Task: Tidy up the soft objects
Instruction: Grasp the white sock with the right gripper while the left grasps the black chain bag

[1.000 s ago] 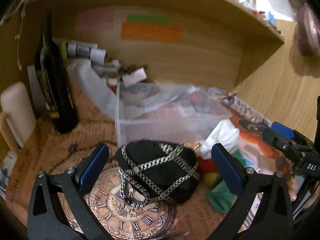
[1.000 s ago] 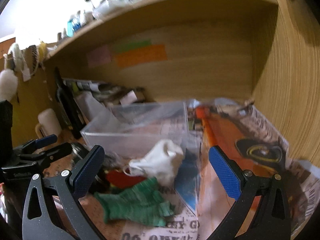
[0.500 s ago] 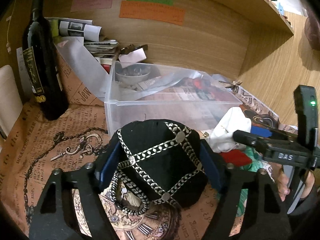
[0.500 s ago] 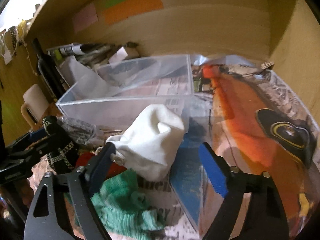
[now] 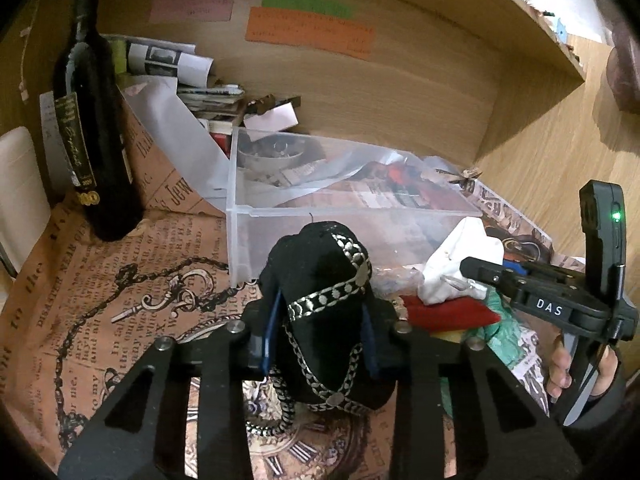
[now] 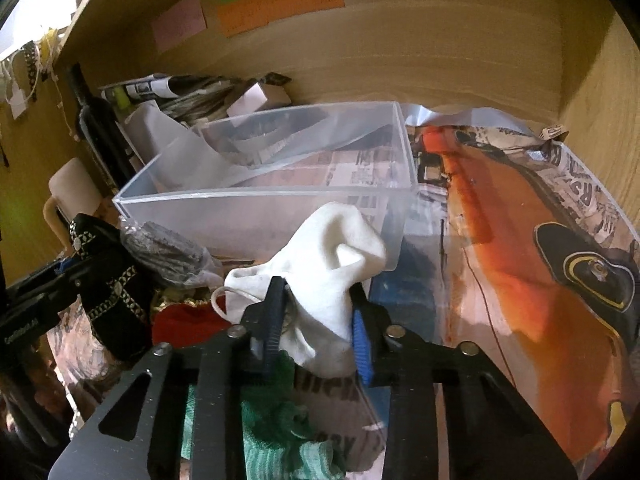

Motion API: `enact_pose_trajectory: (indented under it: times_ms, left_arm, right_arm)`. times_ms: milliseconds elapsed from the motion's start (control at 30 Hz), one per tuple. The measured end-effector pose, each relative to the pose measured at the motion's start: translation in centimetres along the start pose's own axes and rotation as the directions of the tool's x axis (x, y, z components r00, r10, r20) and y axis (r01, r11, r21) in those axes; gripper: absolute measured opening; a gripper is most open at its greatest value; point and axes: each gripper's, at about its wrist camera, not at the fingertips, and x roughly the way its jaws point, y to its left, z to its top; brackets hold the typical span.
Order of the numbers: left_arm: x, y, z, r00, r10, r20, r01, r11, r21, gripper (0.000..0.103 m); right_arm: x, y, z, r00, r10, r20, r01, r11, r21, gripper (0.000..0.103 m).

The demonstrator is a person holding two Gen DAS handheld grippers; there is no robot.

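My left gripper (image 5: 320,332) is shut on a black fabric cap with silver chain trim (image 5: 320,276), squeezed between the blue pads just in front of the clear plastic bin (image 5: 352,212). My right gripper (image 6: 316,332) is shut on a white cloth pouch (image 6: 328,264), close to the bin's front wall (image 6: 248,216). The cap also shows in the right wrist view (image 6: 112,280), and the pouch in the left wrist view (image 5: 460,268). A red cloth (image 5: 448,314), a green knit piece (image 6: 280,432) and a bagged grey item (image 6: 168,252) lie between the grippers.
A dark wine bottle (image 5: 92,140) stands at the left by a white mug (image 5: 18,192). Rolled papers (image 5: 176,68) pile up behind the bin. Wooden shelf walls close in at the back and right (image 6: 600,120). Printed paper covers the surface (image 5: 100,280).
Both grippers went from open to shut: the left closed on the black cap, the right closed on the white pouch. Both moved forward towards the bin.
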Motion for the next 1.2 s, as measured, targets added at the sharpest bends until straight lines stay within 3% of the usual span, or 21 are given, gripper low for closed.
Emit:
enact_pose_trajectory:
  times_ms: [367,767,900,1033,1200]
  left_arm:
    - [-3.4,-0.2,1.4,0.996,0.012,0.087,-0.013,1.0,0.011,0.03]
    - [-4.6,-0.6,6.3,0.98,0.0,0.2,-0.008,0.999,0.038,0.026]
    - [-3.9,-0.7,8.1,0.974,0.029,0.225,-0.041,0.998,0.048,0.027]
    - [-2.5,-0.7,9.7,0.973,0.061,0.223,-0.075,0.995,0.058,0.027]
    - [0.9,-0.3,11.3,0.985,0.074,0.158,-0.085,0.994,0.066,0.027]
  right_arm:
    - [-3.9,0.5,1.0,0.992,-0.012,0.125,0.013,1.0,-0.007,0.023]
    - [-7.7,1.8,3.3,0.96,0.006,0.281,0.005,0.999,-0.039,0.023]
    - [-7.9,2.2,4.5,0.95,0.003,0.313,0.015,0.998,-0.056,0.023]
    - [-7.2,2.4,5.8,0.949,0.005,0.316,0.019,0.997,-0.071,0.023]
    - [-5.5,2.8,7.5,0.957,-0.005,0.291,0.035,0.994,-0.099,0.023]
